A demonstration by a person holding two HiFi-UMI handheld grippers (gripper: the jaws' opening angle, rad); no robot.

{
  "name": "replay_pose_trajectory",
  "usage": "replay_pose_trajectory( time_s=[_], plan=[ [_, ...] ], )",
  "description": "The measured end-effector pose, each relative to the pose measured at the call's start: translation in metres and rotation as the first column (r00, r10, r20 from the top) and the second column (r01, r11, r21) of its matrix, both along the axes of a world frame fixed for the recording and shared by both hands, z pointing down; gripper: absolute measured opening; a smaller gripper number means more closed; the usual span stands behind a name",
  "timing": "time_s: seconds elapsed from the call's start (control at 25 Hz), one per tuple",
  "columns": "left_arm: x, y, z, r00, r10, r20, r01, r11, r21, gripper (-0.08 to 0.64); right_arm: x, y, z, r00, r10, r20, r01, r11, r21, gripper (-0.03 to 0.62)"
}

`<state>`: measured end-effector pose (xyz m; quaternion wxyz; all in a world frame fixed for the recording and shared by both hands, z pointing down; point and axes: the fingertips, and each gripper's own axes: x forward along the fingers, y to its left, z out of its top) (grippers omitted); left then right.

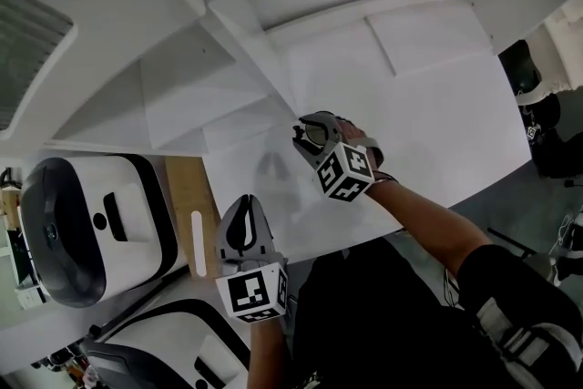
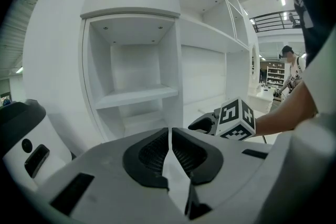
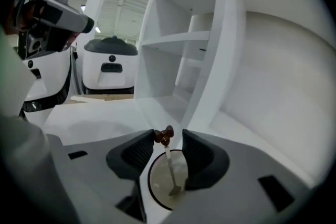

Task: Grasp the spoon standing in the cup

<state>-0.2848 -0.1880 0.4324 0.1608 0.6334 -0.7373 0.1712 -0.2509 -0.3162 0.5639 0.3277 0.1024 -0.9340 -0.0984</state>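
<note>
The spoon, with a brown knob on top, stands in the cup on the white bench. The knob sits between the right gripper's spread jaws, not pinched. The left gripper's jaws are pressed together, holding nothing.

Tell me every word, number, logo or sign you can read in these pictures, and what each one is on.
No readable words or numbers in any view.
Upper marker cube: black-and-white square patterns only, no letters.
Lower marker cube: the same kind of patterns.
White machine: no legible print.
Far shelves in the left gripper view: too small and blurred to read.
</note>
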Motion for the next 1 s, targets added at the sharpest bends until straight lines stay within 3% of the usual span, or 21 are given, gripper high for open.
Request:
replay_pose_trajectory(
  time_s=[0.2, 0.28, 0.76, 1.0],
  plan=[
    [-0.006, 0.0, -0.001, 1.0, -0.001, 0.002, 0.001, 1.0, 0.008, 0.009, -0.001, 0.006, 0.01, 0.994, -0.045, -0.104, 0.058, 0.991, 0.117, 0.206],
    [-0.008, 0.001, -0.002, 1.0, -0.006, 0.002, 0.006, 1.0, 0.01, 0.009, -0.001, 0.004, 0.006, 0.997, -0.022, -0.076, 0.031, 0.993, 0.11, 0.167],
    [-0.007, 0.001, -0.014, 1.0, 0.003, -0.007, -0.002, 0.999, 0.052, 0.009, 0.005, 0.005, -0.048, 0.997, 0.049, 0.065, -0.055, 0.995, 0.088, 0.164],
    [0.006, -0.01, -0.026, 0.999, 0.048, 0.019, -0.049, 0.995, 0.088, 0.009, 0.025, 0.001, -0.086, 0.974, 0.143, 0.178, -0.144, 0.99, -0.005, 0.164]
  ],
)
